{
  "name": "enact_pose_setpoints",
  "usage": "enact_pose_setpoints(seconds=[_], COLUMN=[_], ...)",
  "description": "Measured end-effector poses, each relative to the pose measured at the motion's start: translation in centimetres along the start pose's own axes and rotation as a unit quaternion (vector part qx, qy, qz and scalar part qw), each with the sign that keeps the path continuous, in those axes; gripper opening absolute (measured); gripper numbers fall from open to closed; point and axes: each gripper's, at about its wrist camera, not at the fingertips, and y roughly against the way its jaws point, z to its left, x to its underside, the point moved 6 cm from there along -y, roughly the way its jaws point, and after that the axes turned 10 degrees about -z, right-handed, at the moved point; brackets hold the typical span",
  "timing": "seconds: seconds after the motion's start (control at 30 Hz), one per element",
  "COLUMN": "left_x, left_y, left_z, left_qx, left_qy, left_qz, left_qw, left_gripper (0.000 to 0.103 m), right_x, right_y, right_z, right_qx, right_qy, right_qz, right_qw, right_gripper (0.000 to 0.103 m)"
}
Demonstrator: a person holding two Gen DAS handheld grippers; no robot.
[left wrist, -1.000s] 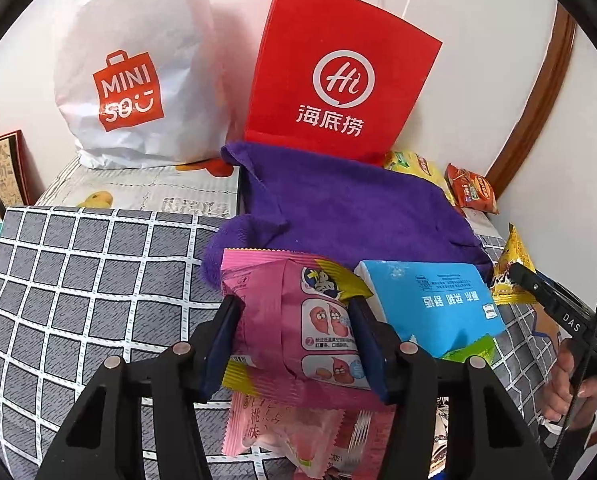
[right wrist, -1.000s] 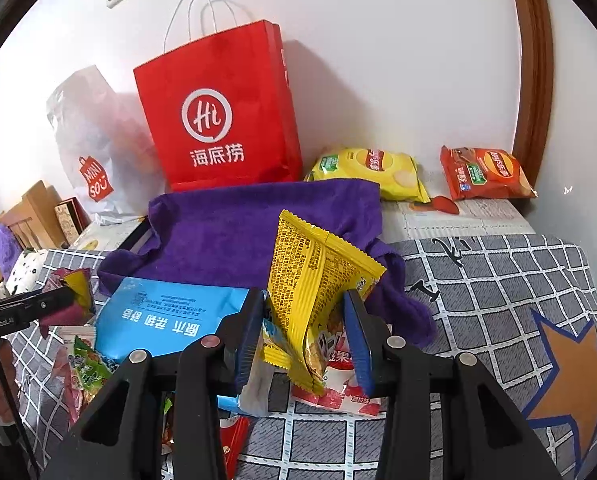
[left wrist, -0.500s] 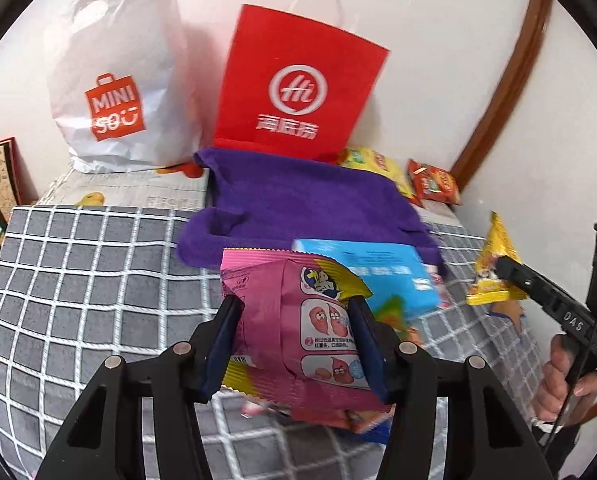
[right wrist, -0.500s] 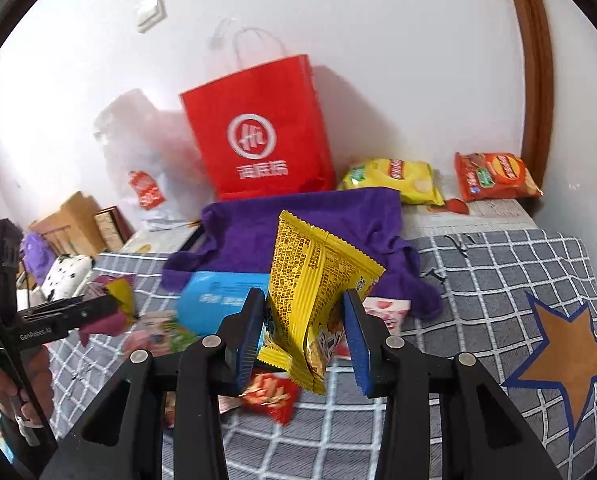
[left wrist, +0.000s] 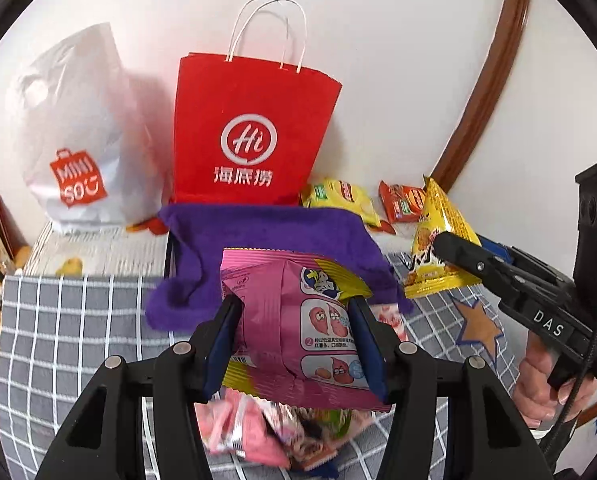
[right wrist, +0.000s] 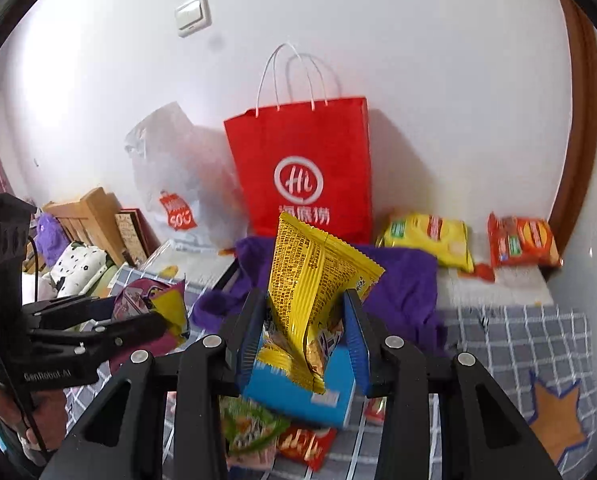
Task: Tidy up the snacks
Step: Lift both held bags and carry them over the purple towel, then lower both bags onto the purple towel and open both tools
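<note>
While both grippers hang in the air above the checked cloth [left wrist: 58, 320], each has a packet clamped between its fingers: the left gripper [left wrist: 294, 344] is closed on a pink snack packet [left wrist: 298, 320], and the right gripper [right wrist: 304, 340] is closed on a yellow snack packet [right wrist: 310, 280], which also shows in the left view [left wrist: 438, 256], raised near the wall. Neither packet touches anything below it.

Judging by how things lie, the sorting is at an early or middle stage. A loose heap of snacks [right wrist: 282, 432] sits on the cloth under the grippers, including a blue box [right wrist: 298, 396], a green packet and a red one, with pink packets [left wrist: 238, 428] visible in the left view. A yellow chip bag [right wrist: 430, 240] and an orange-red bag [right wrist: 522, 240] lie against the wall, apart from the heap.

The purple towel [left wrist: 266, 240] is spread in front of the red paper bag [left wrist: 250, 132], and a white plastic bag [left wrist: 78, 136] stands to its side. Which of these is the intended destination cannot be told; the red bag's open top seems likely. Both held packets have yet to be set down, and the heap remains to be dealt with.
</note>
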Motion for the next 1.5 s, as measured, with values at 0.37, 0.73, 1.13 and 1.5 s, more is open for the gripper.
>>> enact_pose_setpoints(seconds=[0.37,0.73,1.13,1.5], left_x=[-5.4,-7.2,-3.9,-2.0], left_y=[-6.0,-14.6,-20.5,-22.5], left_z=[1.8,4.2,7.7,8.2], left_qx=[-0.034,-0.032,-0.036,-0.036], left_qy=[-0.013,-0.010,0.012,0.018], left_qz=[-0.001,0.030,0.086,0.114], left_qw=[0.9993,0.9990,0.9956,0.9927], left_gripper=[0.053,0.053,0.053,0.053], right_x=[-4.4,-3.3,1.3,4.4], right_y=[-6.7,-14.7,-19.8,-22.3], right_z=[-2.2,-7.0,-11.0,-10.7], right_qx=[0.017,0.038,0.032,0.037], right_qy=[0.011,-0.005,-0.025,-0.011], right_qz=[-0.001,0.037,0.110,0.157], right_qw=[1.000,0.999,0.993,0.987], right_gripper=[0.039,0.039,0.038,0.038])
